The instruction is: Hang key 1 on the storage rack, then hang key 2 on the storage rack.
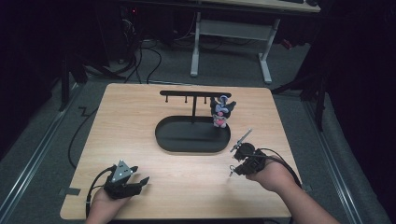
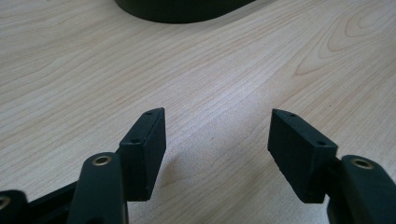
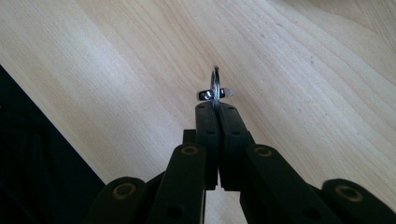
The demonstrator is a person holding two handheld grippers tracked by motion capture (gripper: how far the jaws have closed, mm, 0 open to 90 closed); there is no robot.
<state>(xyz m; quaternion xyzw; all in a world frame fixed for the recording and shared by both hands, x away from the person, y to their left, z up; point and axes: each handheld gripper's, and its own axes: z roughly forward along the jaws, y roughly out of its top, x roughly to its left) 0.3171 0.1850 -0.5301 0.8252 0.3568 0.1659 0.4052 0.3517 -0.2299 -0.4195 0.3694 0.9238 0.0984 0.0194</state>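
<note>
the right tool (image 3: pixel 215 108) was clamped on a metal key ring (image 3: pixel 215 86), edge-on between its tips, above the bench (image 1: pixel 140 116); the hook stand (image 1: pixel 195 94) with its hanging plush toy (image 1: pixel 221 111) lay forward and to the left of it, nearer this hand; the left tool (image 2: pixel 217 140) rested wide open, holding nothing.

No readable text — nothing I can make out.
I find no labels, brands, numbers or signs on anything here.
</note>
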